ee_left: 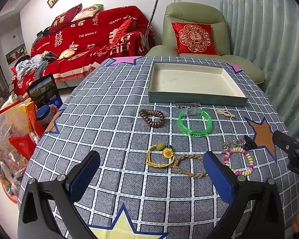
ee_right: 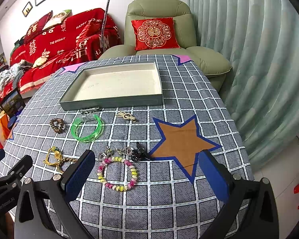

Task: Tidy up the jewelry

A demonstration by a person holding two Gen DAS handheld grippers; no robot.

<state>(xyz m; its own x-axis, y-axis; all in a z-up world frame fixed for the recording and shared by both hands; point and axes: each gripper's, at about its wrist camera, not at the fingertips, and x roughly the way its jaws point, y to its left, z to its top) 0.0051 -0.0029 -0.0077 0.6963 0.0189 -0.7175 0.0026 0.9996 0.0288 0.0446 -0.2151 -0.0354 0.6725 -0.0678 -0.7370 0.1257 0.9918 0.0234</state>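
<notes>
Both the left gripper (ee_left: 151, 171) and right gripper (ee_right: 147, 169) hover spread wide above bracelets scattered near a tray (ee_right: 113, 101), apparently bare, on the worktop (ee_right: 169, 209).

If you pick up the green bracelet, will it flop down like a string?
Probably not. The green bracelet keeps an even hoop shape lying flat on the cloth, unlike the braided cord, which lies in a loose wavy loop, so it looks stiff. Its clear glossy plastic may be slippery between the jaws. It looks thin, so likely light.

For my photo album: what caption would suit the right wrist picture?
Open right gripper above a checked tablecloth strewn with bracelets, a pastel bead bracelet nearest, empty tray waiting behind.
</notes>
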